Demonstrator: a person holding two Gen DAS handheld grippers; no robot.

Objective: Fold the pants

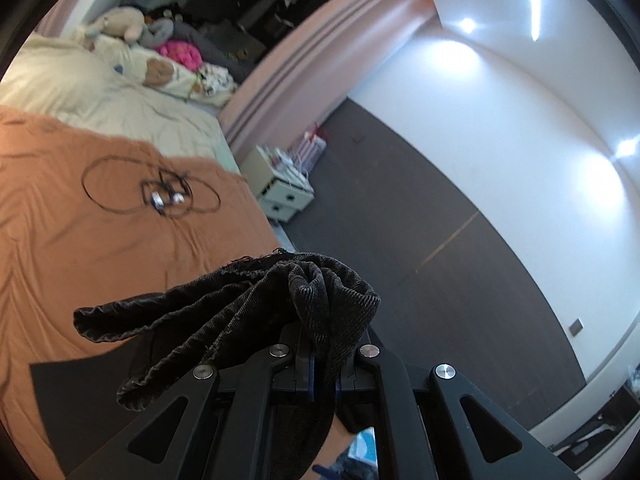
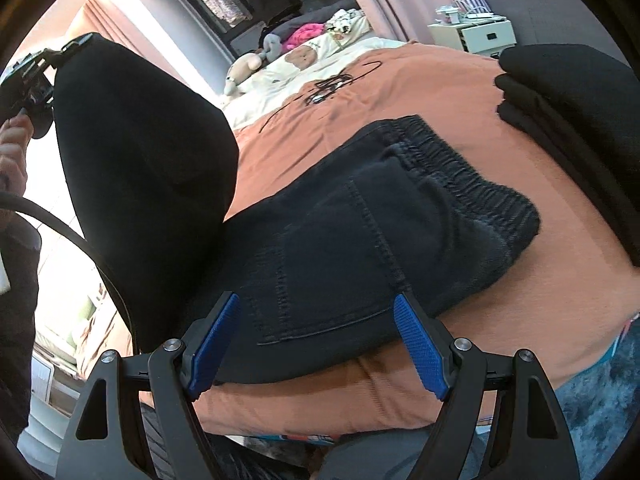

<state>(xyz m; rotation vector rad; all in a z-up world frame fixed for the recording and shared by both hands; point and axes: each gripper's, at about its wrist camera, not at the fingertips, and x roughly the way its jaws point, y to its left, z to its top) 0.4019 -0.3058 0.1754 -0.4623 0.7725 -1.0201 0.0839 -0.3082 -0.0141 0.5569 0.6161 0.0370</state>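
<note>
Dark denim pants (image 2: 360, 216) lie on the orange bedspread (image 2: 400, 92), with the elastic waistband (image 2: 464, 180) toward the right and a back pocket facing up. My right gripper (image 2: 318, 340) hovers open over the pocket area. Its blue pads (image 2: 216, 344) stand apart on either side and grip nothing. One pant leg (image 2: 140, 152) is lifted up at the left, where a hand holds my left gripper (image 2: 56, 60). In the left wrist view, my left gripper (image 1: 325, 364) is shut on the bunched hem of the pants (image 1: 312, 296), above the bed's edge.
A stack of folded black clothes (image 2: 580, 120) sits on the bed at the right. A coiled black cable (image 1: 160, 188) lies further up the bedspread (image 1: 80, 240). Pillows and plush toys (image 1: 120, 24) fill the bed's head. A white nightstand (image 1: 280, 188) stands beside the bed against a dark wall.
</note>
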